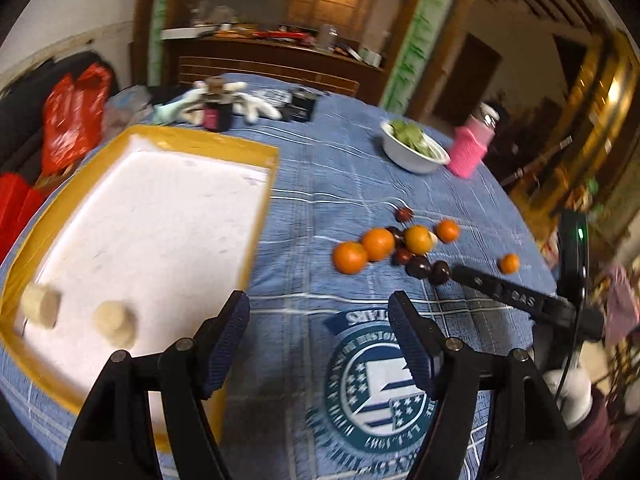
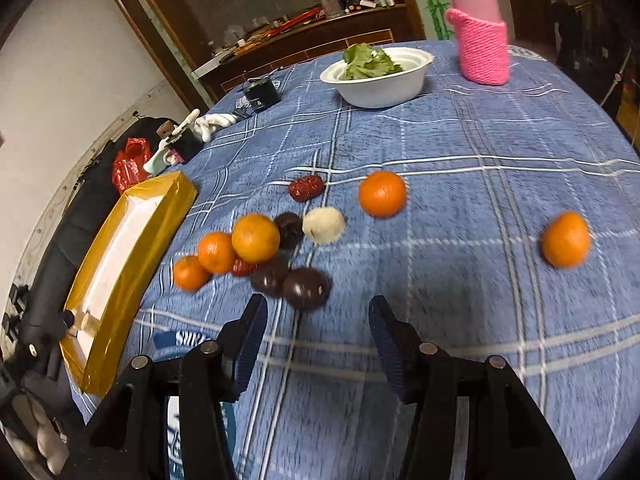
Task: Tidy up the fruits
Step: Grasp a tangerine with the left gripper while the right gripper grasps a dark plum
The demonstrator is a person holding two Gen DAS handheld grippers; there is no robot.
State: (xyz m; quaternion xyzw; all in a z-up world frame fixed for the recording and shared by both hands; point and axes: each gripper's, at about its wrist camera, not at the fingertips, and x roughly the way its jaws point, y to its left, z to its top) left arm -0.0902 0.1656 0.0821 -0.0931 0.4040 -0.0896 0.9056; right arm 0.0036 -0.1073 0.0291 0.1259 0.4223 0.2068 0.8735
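The left gripper [image 1: 318, 312] is spread wide with nothing between its blue-padded fingers [image 1: 226, 340], which hang over the blue plaid tablecloth [image 1: 320, 176]. Its left finger overlaps the near right edge of the yellow-rimmed tray [image 1: 264, 184]; two pale fruit pieces [image 1: 114, 322] lie in the tray's near corner, to the left of that finger. Ahead and right of the right finger sits the fruit cluster [image 1: 400, 246], oranges and dark plums bunched together, with a lone orange [image 1: 509, 263] further right.

The right gripper [image 2: 318, 314] is likewise released and empty. Just beyond its left fingertip lie two dark plums [image 2: 306, 288], touching each other. Past them, ahead and left, are three oranges [image 2: 256, 238] in a row, a pale round fruit [image 2: 324, 225] and a red date [image 2: 306, 188]. One orange [image 2: 382, 193] lies straight ahead, apart from the cluster; another [image 2: 566, 239] lies well to the right. Far ahead stand a white bowl [image 2: 380, 88] of greens and a pink-sleeved bottle [image 2: 480, 44].
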